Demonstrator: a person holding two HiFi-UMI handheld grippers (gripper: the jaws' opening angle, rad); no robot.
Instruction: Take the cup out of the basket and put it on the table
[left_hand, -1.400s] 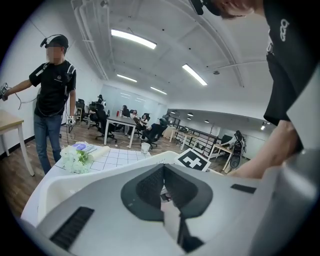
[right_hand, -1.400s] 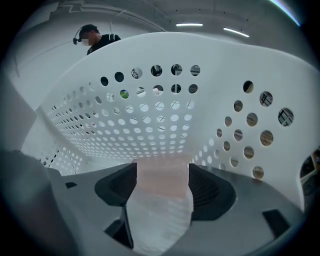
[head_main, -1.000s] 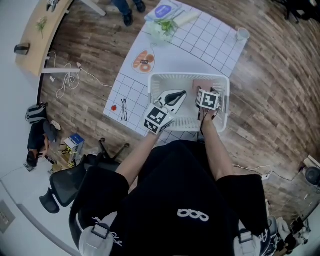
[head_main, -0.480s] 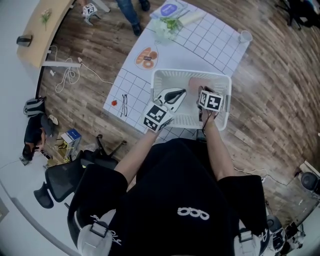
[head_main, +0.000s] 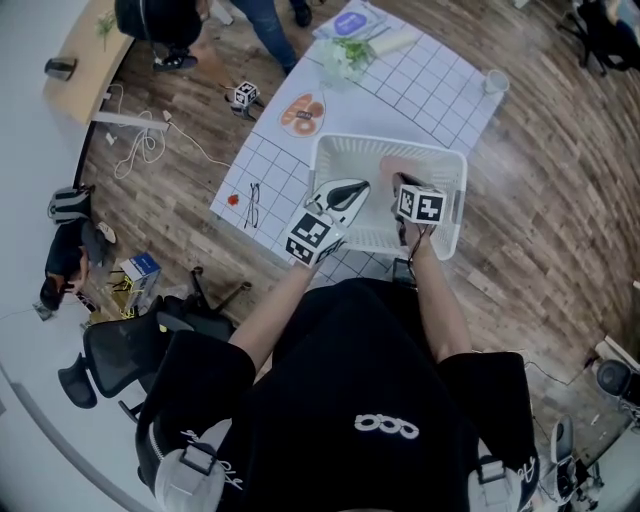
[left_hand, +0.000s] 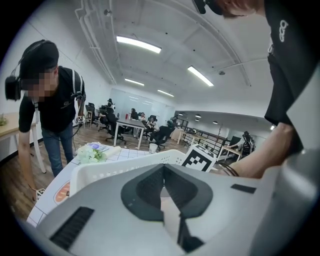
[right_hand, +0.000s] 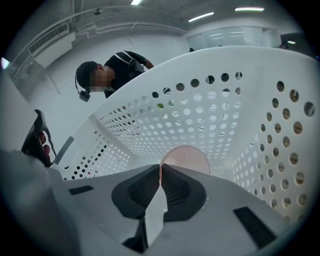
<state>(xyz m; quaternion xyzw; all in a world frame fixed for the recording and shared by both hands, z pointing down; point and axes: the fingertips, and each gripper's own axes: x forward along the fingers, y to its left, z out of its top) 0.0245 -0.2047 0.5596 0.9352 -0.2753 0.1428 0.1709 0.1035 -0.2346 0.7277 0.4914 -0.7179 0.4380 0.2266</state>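
Observation:
A white perforated basket (head_main: 450, 200) stands on the gridded tablecloth. Inside it lies a pale pink cup (head_main: 393, 167), which fills the space just past the jaws in the right gripper view (right_hand: 187, 156). My right gripper (head_main: 402, 184) is down inside the basket, its jaws shut on the cup's thin edge (right_hand: 160, 167). My left gripper (head_main: 354, 186) hovers over the basket's near left side, shut with nothing in it (left_hand: 162, 169). The left gripper view shows the basket rim (left_hand: 115, 165) and the right gripper's marker cube (left_hand: 200, 157).
On the table beyond the basket are a plate of food (head_main: 302, 115), a bunch of flowers (head_main: 350, 55), a clear cup (head_main: 492, 80) at the far corner and glasses (head_main: 252, 205). A person (head_main: 160, 25) bends near a gripper cube (head_main: 245, 95) on the floor.
Both grippers have stayed almost where they were at the basket. A person has walked into view at the upper left, and a marker cube now shows on the floor.

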